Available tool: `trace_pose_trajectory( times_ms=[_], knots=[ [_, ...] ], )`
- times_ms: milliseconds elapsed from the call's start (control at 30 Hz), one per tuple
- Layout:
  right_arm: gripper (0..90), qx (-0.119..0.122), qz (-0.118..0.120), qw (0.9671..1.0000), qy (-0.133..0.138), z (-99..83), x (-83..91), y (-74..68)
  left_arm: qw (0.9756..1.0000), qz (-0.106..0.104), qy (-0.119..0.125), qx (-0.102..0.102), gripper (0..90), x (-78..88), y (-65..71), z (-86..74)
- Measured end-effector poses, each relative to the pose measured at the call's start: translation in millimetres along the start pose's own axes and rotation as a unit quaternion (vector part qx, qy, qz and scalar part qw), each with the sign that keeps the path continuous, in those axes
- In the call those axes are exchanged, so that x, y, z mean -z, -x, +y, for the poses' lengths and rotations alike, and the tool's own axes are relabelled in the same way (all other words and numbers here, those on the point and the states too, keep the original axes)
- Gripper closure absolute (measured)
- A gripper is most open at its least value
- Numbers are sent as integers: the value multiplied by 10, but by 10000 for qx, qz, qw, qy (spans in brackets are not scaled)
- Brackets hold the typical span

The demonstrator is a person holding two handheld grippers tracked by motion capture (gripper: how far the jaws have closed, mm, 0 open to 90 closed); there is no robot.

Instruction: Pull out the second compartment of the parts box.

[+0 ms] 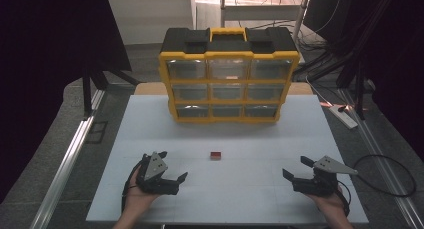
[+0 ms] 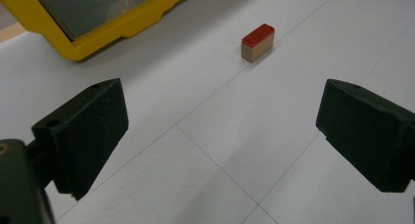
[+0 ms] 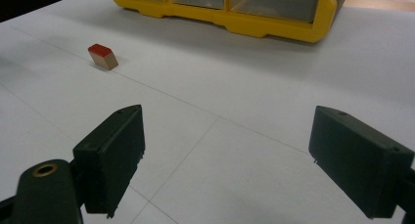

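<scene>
on the white desk [image 1: 150, 134], a small red-topped block [image 1: 216, 154] lies between the 2 grippers, in front of the yellow drawer box [image 1: 227, 74]. left gripper [image 1: 170, 181] and right gripper [image 1: 295, 178] hover with jaws spread, empty. reaching looks not yet begun; next, 1 gripper must close in and straddle the block.

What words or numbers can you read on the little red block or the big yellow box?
None can be read.
Red-topped block: raised marks on its red top, too blurred to read.
Yellow drawer cabinet: no label or number shows on its frame or clear drawers.
</scene>
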State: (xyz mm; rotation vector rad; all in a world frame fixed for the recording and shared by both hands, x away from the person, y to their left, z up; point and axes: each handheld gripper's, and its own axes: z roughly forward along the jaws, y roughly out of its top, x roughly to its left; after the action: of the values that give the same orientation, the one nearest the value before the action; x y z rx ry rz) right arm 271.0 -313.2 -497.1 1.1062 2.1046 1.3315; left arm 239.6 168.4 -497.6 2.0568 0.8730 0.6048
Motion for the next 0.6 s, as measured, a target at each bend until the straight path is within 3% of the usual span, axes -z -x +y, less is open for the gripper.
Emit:
trace_pose_trajectory(
  times_ms=[300,600],
  knots=[
    [139,-9,10,10000,-21,4,-14,2,9991,123,-85,-406,50,2,58,98],
    [139,-17,-14,10000,-51,1,-27,9,9979,199,-68,-610,49,0,85,157]
  ],
)
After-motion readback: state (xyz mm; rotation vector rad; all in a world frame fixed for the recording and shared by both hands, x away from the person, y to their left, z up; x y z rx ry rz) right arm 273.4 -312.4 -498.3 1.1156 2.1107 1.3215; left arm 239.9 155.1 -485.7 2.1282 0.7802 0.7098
